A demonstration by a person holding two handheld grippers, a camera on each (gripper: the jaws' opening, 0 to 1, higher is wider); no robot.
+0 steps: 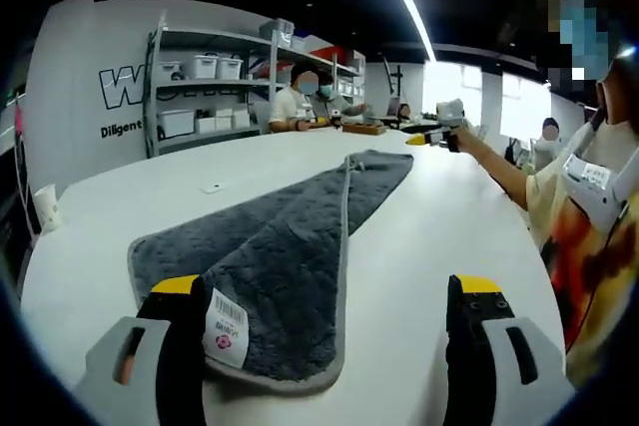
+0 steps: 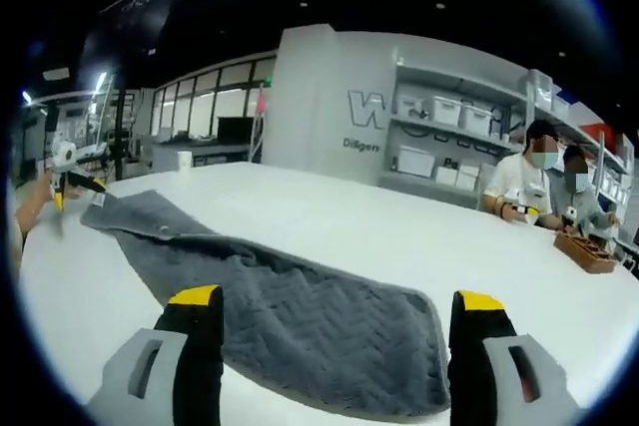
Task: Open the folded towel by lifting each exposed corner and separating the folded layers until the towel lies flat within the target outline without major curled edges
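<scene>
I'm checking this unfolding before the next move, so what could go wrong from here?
1. The towel lies folded lengthwise; a jaw closing on its near corner may catch both layers and drag the whole towel instead of opening it.
2. The left gripper and right gripper are open at opposite ends; uneven pulls could skew the towel on the smooth table.
</scene>
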